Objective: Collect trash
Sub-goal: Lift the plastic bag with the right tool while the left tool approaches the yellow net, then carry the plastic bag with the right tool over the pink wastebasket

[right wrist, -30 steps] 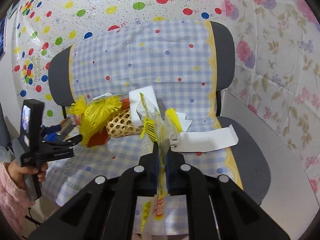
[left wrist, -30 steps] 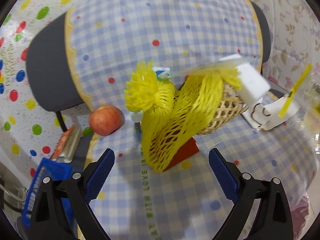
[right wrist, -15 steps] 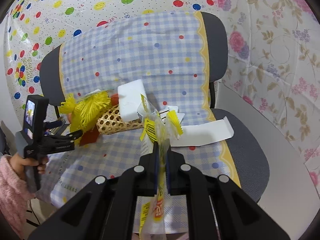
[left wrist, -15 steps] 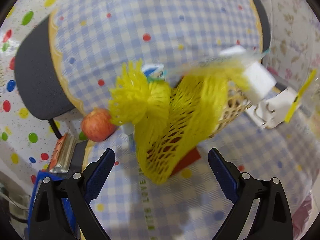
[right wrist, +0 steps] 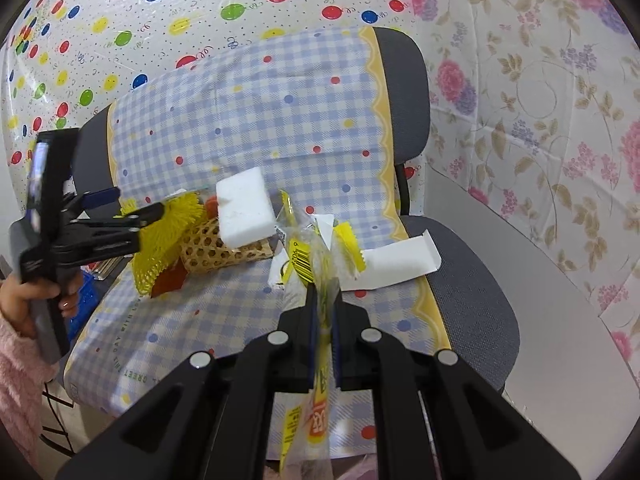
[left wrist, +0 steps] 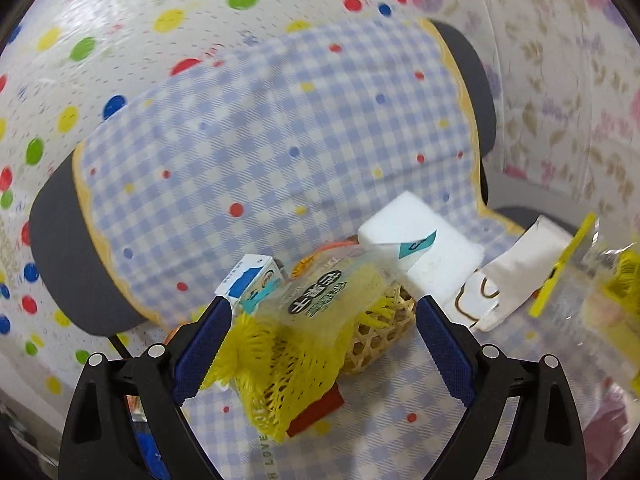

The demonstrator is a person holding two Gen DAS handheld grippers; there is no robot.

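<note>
Trash wrapper point(right wrist: 320, 268), clear and yellow, sits clamped in the right gripper point(right wrist: 325, 300) jaws at frame center, its lower end cut off. Left gripper point(left wrist: 322, 344) jaws gape over yellow netting point(left wrist: 288, 356) half-hiding the basket point(left wrist: 376, 340).

The right gripper point(right wrist: 325, 300) pinches a clear wrapper point(right wrist: 320, 248) above the checked chair point(right wrist: 256, 128), basket point(right wrist: 216, 252) and foam block point(right wrist: 244, 212) left.

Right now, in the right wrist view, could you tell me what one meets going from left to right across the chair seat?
Left gripper → yellow mesh netting → wicker basket → white foam block → clear yellow-printed wrapper pinched by the right gripper → flattened white carton.
</note>
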